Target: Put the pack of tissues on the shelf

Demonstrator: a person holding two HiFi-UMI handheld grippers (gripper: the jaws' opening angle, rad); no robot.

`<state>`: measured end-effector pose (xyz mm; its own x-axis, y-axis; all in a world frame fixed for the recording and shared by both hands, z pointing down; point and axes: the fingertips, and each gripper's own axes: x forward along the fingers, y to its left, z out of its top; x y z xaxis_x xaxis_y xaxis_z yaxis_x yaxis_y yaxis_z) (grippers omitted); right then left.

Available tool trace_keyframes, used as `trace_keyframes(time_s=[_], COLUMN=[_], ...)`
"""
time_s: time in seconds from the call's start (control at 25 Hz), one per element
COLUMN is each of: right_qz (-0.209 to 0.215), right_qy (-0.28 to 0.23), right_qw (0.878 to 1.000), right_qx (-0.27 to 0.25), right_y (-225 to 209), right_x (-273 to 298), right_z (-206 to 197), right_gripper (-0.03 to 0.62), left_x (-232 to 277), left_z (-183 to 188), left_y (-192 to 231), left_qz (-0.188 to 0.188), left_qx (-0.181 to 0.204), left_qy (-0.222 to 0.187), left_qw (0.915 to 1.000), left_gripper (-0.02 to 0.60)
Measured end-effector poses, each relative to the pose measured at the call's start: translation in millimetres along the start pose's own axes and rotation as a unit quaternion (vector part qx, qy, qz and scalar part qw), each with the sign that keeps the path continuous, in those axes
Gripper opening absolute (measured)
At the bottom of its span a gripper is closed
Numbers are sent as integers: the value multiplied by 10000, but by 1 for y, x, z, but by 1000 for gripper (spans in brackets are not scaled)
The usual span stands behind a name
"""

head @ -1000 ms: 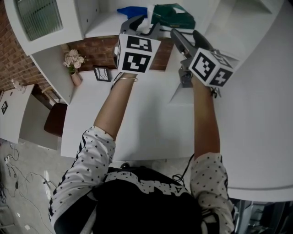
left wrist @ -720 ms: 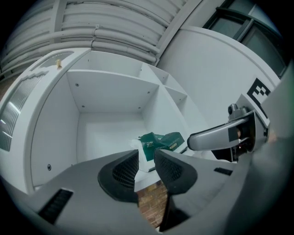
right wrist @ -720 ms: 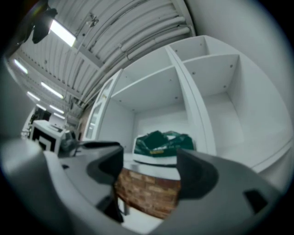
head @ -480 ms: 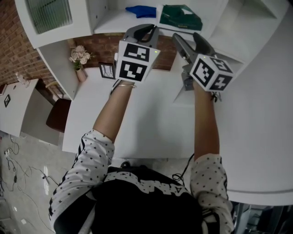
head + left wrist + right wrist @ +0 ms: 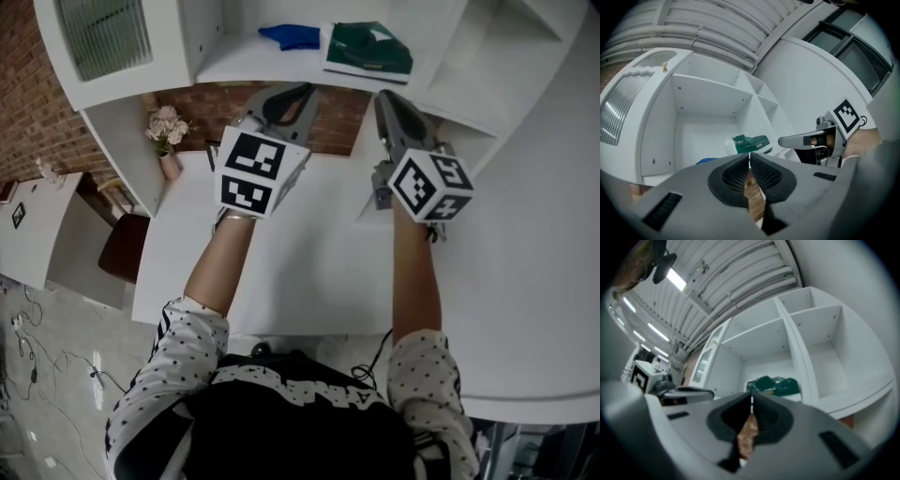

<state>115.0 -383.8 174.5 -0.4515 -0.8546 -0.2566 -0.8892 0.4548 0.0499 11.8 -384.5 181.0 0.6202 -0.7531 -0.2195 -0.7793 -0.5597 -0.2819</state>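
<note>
The left gripper (image 5: 750,158) has just been closing: its dark, ribbed rubber pads meet at the tips and grip nothing. The right gripper (image 5: 751,404) has just been closing too, with its matching pads pressed together on nothing. Both have smooth grey moulded bodies, and each carries a cube with black-and-white square markers (image 5: 253,172). Beyond the jaws, the pack of tissues (image 5: 367,49), a soft, glossy green wrapper with white showing at its top, lies flat on the white shelf (image 5: 246,62), well apart from both grippers. A crumpled blue cloth (image 5: 291,36) lies just to its left. Only the gripper views show the shelf's upper compartments, the screw dots in its smooth panels and the ribbed ceiling (image 5: 740,273) with strip lights. Only the head view shows the plain white table (image 5: 319,272) under the person's star-patterned sleeves, the red brick wall (image 5: 197,108), pale flowers in a pink vase (image 5: 167,131), a brown chair (image 5: 122,248) and cables on the pale floor (image 5: 47,356).
</note>
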Motion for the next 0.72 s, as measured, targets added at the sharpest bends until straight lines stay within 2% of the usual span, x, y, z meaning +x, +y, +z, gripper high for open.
trace_keyframes(time_s=[0.32,0.72], right_qz=[147,368], right_qy=[2,195], right_qw=[9998,9991], right_qx=[-150,-37], right_y=[16,45], right_x=[-22,-52], right_z=[-14,-62], right_gripper=[34,34], left_x=[-38,-85], left_z=[-27,-51], left_y=[-9,-26], left_qz=[-114,-217], left_qx=[-323,-501], left_qy=[115,104], left_qw=[9993,9985], left_gripper=[46,46])
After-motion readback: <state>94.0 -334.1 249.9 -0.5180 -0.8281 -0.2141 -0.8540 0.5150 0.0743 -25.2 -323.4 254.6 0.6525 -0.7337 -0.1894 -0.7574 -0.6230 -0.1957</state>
